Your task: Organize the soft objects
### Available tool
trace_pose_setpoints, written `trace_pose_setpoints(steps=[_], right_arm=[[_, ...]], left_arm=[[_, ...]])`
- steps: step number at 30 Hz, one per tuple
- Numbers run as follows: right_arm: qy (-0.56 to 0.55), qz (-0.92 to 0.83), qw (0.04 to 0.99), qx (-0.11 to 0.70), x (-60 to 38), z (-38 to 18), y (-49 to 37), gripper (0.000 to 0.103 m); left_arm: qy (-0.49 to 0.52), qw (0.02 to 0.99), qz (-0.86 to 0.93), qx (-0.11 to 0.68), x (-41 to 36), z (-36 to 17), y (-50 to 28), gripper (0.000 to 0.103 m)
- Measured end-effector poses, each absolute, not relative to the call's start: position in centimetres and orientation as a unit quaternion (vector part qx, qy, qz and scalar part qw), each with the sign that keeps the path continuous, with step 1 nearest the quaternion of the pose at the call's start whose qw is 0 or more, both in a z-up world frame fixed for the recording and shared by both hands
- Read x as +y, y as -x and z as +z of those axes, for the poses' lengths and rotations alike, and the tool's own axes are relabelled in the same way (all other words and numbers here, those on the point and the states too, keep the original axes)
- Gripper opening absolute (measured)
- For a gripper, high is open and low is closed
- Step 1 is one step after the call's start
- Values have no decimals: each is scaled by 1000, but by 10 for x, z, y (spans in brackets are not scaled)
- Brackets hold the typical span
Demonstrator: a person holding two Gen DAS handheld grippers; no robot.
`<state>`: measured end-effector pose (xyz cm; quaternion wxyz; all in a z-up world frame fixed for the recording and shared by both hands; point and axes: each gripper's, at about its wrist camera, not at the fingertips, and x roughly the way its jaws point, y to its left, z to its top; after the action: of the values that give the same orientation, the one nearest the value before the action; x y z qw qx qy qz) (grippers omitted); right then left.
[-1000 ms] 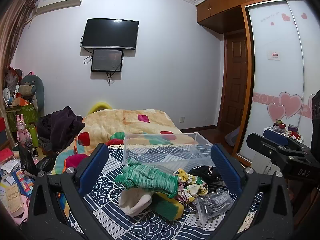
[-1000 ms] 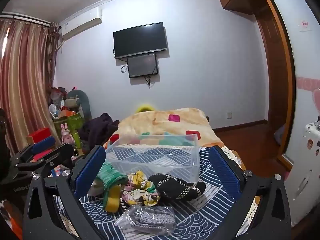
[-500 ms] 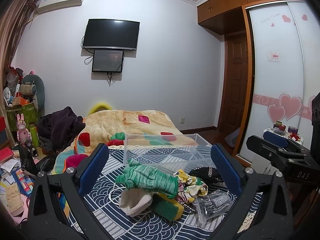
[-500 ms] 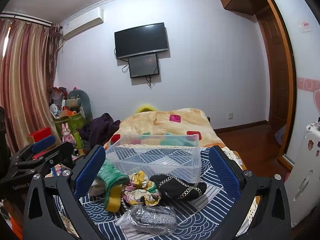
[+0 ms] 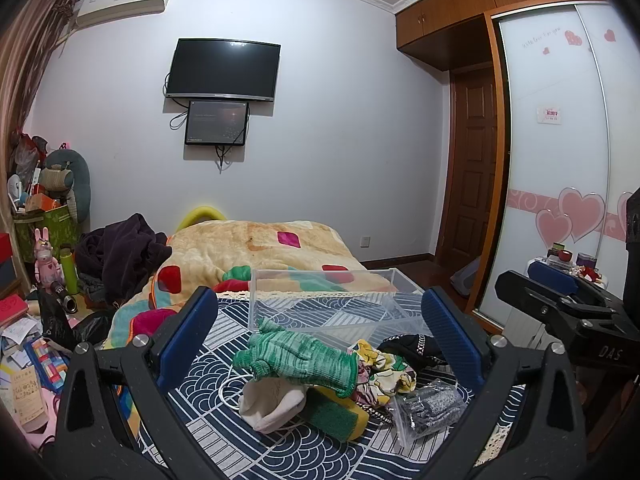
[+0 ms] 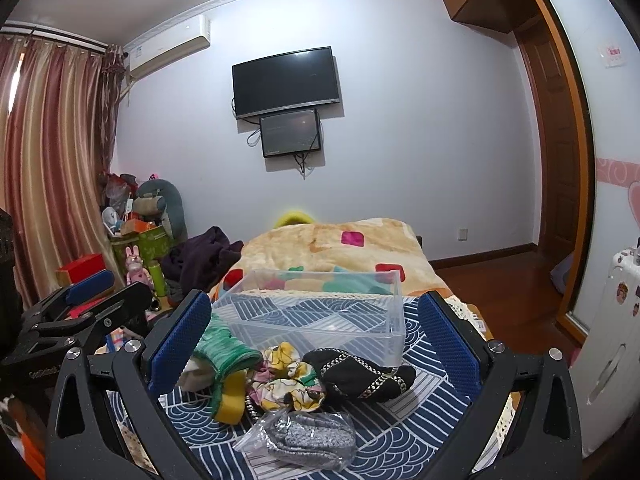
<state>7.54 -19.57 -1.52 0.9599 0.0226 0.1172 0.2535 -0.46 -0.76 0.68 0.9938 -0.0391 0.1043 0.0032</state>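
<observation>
A pile of soft items lies on a blue patterned cloth (image 5: pixel 224 436): a green knit glove (image 5: pixel 296 354), a white sock (image 5: pixel 272 402), a yellow-green sponge (image 5: pixel 340 414), a floral cloth (image 5: pixel 380 370), a black patterned sock (image 6: pixel 360 374) and a grey item in a clear bag (image 6: pixel 308 436). An empty clear plastic bin (image 6: pixel 320 314) stands just behind the pile. My left gripper (image 5: pixel 320 340) is open and empty, held above the pile. My right gripper (image 6: pixel 316 344) is open and empty, also above the pile. Each gripper shows at the edge of the other's view.
A bed with an orange blanket (image 5: pixel 260 248) lies behind the bin. Dark clothes (image 5: pixel 120 252) are heaped at its left. Clutter and boxes (image 5: pixel 32 280) fill the left floor. A wardrobe with heart decals (image 5: pixel 560 160) and a door (image 5: pixel 476 168) stand at the right.
Both views have shifted very slightly. The grippers stay open and nothing on the cloth has moved.
</observation>
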Motion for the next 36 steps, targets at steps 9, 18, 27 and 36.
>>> trace_pose_setpoints(steps=[9, 18, 27, 36], right_arm=[[-25, 258, 959, 115, -196, -16, -76, 103], [-25, 258, 959, 115, -195, -16, -75, 103], [-25, 259, 959, 114, -195, -16, -75, 103], [-25, 259, 959, 114, -195, -16, -75, 103]], left_arm=[[39, 994, 4, 104, -7, 6, 4, 103], [40, 994, 4, 104, -8, 6, 4, 103], [40, 994, 4, 104, -8, 7, 4, 103], [40, 994, 4, 103, -7, 7, 4, 103]])
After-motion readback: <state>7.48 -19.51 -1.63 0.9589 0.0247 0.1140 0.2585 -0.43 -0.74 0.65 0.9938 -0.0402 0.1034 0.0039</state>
